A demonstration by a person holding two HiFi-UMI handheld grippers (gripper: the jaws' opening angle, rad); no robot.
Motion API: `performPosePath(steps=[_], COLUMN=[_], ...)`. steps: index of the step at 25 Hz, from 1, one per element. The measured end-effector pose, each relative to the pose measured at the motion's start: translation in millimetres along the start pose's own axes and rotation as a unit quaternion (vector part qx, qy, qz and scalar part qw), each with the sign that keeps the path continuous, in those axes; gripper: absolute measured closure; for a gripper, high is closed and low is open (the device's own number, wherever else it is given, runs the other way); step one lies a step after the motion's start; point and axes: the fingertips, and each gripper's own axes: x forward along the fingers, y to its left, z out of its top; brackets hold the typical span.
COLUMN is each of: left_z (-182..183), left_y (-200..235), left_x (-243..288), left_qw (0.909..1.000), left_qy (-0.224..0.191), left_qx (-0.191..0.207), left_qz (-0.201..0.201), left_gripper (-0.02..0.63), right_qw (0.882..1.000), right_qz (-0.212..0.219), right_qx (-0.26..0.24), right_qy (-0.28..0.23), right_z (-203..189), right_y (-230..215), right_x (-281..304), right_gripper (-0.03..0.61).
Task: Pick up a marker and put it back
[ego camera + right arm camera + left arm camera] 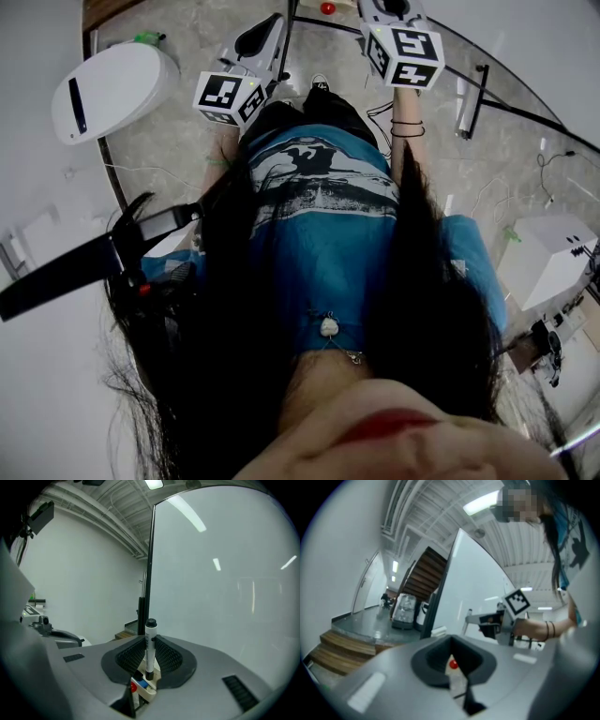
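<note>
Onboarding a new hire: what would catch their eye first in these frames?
A white marker with a black cap stands upright, gripped in the right tongs, just above a cream holder. The left tongs are empty, a small red object showing beyond them.

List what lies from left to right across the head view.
White oval device, left gripper's marker cube, small red object, right gripper's marker cube, white box.

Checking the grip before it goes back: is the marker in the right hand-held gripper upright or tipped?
Upright: the marker stands straight up in the right gripper view, clamped by the right hand-held gripper.
</note>
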Motion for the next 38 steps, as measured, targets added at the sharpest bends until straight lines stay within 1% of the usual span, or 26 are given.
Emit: performPosePath(steps=[4,8,20,23,26,30,35,38], left_z=[1,3,4,4,3,3,1,-2], left_y=[5,8,8,8,7,5,-2,-9], left_x=[-1,-1,1,0,0,1,1,3], left_qw=[1.0,0.9999,0.9999,0.9999,1.0,1.0,1.0,0.9998], left_qy=[-0.002,-0.005,-0.005,-0.004,-0.003,-0.003,0.001,0.006], left_qx=[-0.001,-0.003,-0.003,-0.002,0.0,0.001,0.001,-0.001], left_qz=[0.008,0.014,0.012,0.011,0.009,0.006,-0.006,-0.016], left_gripper=[0.612,0.612,0.612,0.612,0.612,0.612,0.612,0.612], right_qw=[0.999,0.998,0.992,0.992,0.995,0.997,0.998,0.998], right_qz=[0.001,0.012,0.022,0.015,0.006,0.005,0.008,0.001], right_qx=[-0.002,-0.003,-0.012,-0.004,0.005,0.019,0.054,0.069], right_qy=[0.037,0.066,0.126,0.122,0.104,0.072,0.018,0.001], right_z=[-27,-47,-88,-89,-80,-58,-27,-19], right_y=[-3,1,9,8,3,0,1,1], right_x=[17,25,38,38,34,21,-10,-32], right_gripper=[0.505,0.505,0.503,0.502,0.503,0.503,0.503,0.503])
